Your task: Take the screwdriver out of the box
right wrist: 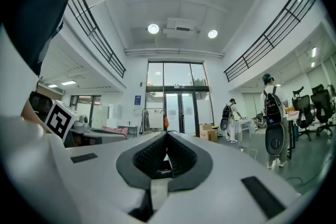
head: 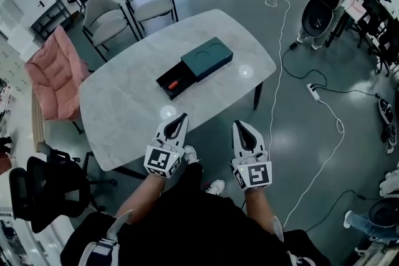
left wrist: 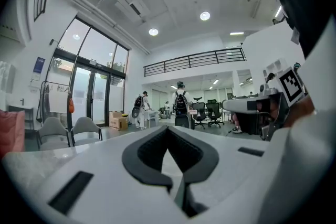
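A dark teal box (head: pixel 207 58) lies on the white marble table (head: pixel 124 115), its black drawer (head: pixel 176 81) slid out toward me. In the drawer rests an orange-handled screwdriver (head: pixel 175 85). My left gripper (head: pixel 183 116) hovers at the table's near edge, shut and empty, well short of the drawer. Off the table's near right edge, above the floor, my right gripper (head: pixel 237 124) is also shut and holds nothing. The left gripper view shows only that gripper's closed jaws (left wrist: pixel 168 128) and the room beyond; the right gripper view likewise shows its closed jaws (right wrist: pixel 168 134).
Two grey chairs (head: pixel 128 12) stand behind the table and a pink padded chair (head: pixel 56 71) at its left. A black office chair (head: pixel 43 187) sits near my left side. White cables and a power strip (head: pixel 313 91) lie on the floor to the right. People stand at the far right.
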{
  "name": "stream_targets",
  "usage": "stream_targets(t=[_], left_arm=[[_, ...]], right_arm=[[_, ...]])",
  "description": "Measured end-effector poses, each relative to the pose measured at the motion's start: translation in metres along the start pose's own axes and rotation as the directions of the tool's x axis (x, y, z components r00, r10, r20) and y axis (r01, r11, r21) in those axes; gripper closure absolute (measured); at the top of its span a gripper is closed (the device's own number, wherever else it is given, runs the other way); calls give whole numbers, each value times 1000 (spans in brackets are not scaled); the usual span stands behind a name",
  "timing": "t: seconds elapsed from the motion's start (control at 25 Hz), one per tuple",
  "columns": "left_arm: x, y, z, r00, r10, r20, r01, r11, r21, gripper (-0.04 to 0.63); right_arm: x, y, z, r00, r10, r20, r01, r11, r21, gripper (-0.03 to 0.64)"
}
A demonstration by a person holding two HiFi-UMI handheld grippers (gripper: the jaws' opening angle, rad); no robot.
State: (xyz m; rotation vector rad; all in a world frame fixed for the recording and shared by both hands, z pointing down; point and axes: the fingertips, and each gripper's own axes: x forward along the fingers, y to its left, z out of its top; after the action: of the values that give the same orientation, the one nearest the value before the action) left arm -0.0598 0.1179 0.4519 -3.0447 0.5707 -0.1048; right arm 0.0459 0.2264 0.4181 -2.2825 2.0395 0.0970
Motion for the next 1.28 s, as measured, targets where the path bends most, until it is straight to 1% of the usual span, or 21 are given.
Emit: stream_targets(t=[0.08, 0.24, 0.48, 0.64, 0.76, 0.88, 1.08, 1.28], left_arm=[[10, 6, -3, 1000, -3, -9, 3, 1000, 3, 591], [32, 25, 0, 1000, -10, -17, 11, 999, 37, 591], [60, 75, -5, 999, 29, -19, -28, 1000, 5, 591], [76, 102, -8, 999, 35, -15, -35, 999, -11, 591], [78, 125, -15, 999, 35, -26, -35, 999, 0, 591], [83, 148, -19, 999, 44, -32, -43, 999, 11, 591], [86, 182, -22, 998, 59, -38, -60, 998, -12, 591], [81, 200, -27, 997, 69, -34, -70, 997, -29, 591]], right_arm=[[12, -5, 0, 1000, 3, 0, -3, 1000, -16, 594], [45, -12, 2, 1000, 25, -2, -25, 999, -36, 594], [106, -16, -7, 997, 62, -38, -65, 995, -74, 594], [146, -19, -13, 995, 80, -53, -84, 993, -78, 594], [173, -12, -18, 993, 108, -57, -111, 992, -60, 594], [200, -8, -20, 989, 129, -76, -135, 988, -79, 594], [239, 12, -23, 980, 171, -107, -181, 979, -92, 594], [261, 26, -28, 975, 187, -118, -200, 974, -108, 594]])
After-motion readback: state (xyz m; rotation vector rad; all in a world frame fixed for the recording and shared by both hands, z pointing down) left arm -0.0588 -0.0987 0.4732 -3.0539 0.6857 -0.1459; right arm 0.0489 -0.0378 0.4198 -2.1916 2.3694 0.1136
